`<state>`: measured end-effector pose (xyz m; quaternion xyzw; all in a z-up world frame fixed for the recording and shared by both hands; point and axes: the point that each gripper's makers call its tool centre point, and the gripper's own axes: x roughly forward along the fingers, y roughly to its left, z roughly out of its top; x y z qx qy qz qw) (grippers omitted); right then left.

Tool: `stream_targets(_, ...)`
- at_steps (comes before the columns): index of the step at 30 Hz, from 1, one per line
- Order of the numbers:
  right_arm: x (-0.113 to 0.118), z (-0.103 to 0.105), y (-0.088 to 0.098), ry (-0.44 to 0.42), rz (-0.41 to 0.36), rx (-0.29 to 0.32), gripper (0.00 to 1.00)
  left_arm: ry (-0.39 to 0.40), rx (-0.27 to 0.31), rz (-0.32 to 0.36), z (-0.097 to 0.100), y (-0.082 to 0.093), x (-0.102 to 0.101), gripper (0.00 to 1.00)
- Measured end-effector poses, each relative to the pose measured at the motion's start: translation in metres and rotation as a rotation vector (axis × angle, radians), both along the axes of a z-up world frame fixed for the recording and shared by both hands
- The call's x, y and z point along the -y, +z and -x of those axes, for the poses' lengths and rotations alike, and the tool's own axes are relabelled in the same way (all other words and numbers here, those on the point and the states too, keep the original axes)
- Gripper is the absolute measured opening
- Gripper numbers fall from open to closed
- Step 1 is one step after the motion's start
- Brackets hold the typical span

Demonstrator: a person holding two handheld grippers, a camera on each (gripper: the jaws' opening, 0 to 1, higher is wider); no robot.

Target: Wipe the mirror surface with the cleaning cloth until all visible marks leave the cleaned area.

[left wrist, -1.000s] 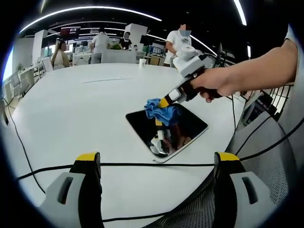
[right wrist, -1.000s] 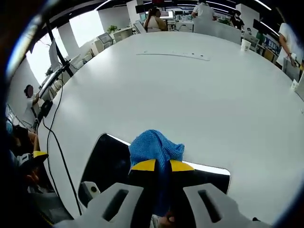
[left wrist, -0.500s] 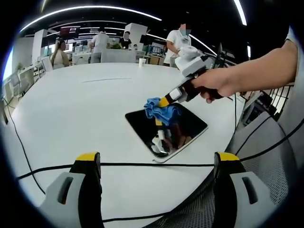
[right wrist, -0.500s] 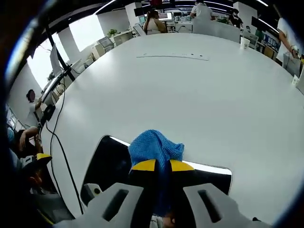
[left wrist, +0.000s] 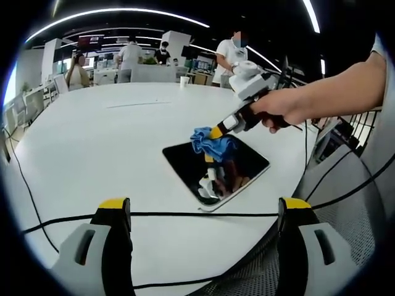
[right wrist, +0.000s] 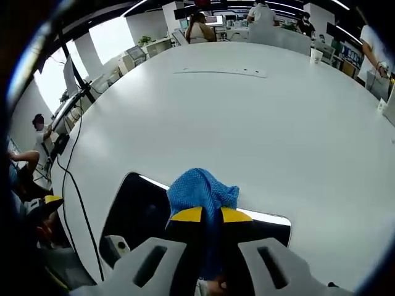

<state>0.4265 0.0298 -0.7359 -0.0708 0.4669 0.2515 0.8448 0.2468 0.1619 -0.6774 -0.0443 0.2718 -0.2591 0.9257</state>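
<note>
The mirror [left wrist: 216, 168] lies flat near the table [left wrist: 92, 148] edge. The right gripper [left wrist: 214, 133] is clenched on the blue cloth [left wrist: 210, 143], pressing the wad onto the glass to rub it, while the left gripper [left wrist: 200, 216] waits wide apart, holding nothing, clear of the wiping

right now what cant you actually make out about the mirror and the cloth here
- Marks on the mirror: left gripper view, its dark glass only gives reflections, too small to tell smudges.
- Mirror's near part: right gripper view, covered by the right gripper and the cloth.
- Whether the cloth presses on the glass: the cloth's own bunch hides the contact in both views.
- White cup on the table: too small to read.
</note>
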Motion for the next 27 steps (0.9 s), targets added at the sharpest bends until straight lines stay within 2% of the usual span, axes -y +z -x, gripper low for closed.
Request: stream_targets(27,0.025,-0.008,0.0,-0.022,0.016,0.007,0.03,-0.014,-0.009,-0.009,0.0,-0.004,0.001,0.99)
